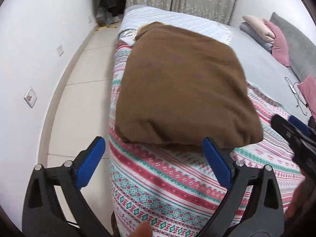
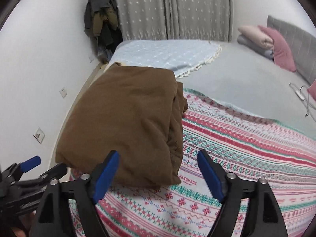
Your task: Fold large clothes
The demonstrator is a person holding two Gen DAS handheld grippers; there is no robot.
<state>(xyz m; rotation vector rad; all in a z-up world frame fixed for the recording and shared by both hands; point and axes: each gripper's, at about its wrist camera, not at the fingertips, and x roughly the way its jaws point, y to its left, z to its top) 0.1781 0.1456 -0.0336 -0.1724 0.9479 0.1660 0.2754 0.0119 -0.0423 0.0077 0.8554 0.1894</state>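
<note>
A brown garment [image 1: 181,86] lies folded into a thick rectangle on a patterned red, white and teal blanket [image 1: 177,181], near the bed's left edge. My left gripper [image 1: 154,142] hovers just before its near edge, blue pads wide apart, nothing between them. In the right wrist view the same brown garment [image 2: 126,118] shows stacked layers along its right side. My right gripper [image 2: 158,156] stands open over the garment's near right corner and the blanket [image 2: 246,154], holding nothing. Each gripper also shows in the other's view: the right gripper [image 1: 294,130] at the right edge, the left gripper [image 2: 29,167] at lower left.
The bed [image 2: 246,86] has a grey sheet, a pale blue throw [image 2: 165,57] at the far end, and pink and grey pillows [image 2: 264,39] by the headboard. A white cable [image 2: 300,94] lies on the sheet. Tiled floor [image 1: 79,90] and a white wall run left of the bed. Clothes [image 2: 100,23] hang in the corner.
</note>
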